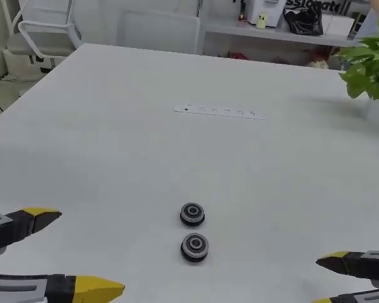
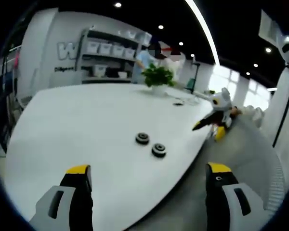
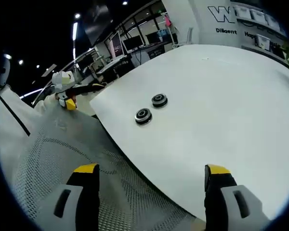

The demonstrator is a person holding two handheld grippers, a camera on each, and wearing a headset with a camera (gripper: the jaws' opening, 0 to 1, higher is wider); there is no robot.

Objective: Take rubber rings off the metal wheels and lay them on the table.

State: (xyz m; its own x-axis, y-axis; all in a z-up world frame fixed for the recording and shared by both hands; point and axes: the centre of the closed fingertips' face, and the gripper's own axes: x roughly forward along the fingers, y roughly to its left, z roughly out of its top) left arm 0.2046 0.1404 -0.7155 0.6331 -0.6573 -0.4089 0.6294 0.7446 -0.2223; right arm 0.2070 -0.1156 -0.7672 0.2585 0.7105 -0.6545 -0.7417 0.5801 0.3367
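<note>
Two metal wheels lie on the white desk [image 1: 114,145] in the lower centre of the head view. The far wheel [image 1: 192,214] sits just above the near wheel [image 1: 194,247], close to it but not touching. Both have their dark rubber rings [image 1: 184,216] in place around grey hubs.

The left gripper [image 1: 76,252] enters at the lower left corner. Its yellow-tipped fingers [image 1: 41,216] are spread wide and hold nothing. The right gripper [image 1: 326,280] comes in at the lower right corner, its fingers [image 1: 333,258] also parted and empty. Both grippers are well apart from the wheels.

In each gripper view, the wheels appear above and between that gripper's open fingers, near the desk edge.

A white power strip [image 1: 218,111] lies above the wheels at mid-frame. A green plant [image 1: 369,63] stands at the upper right.
</note>
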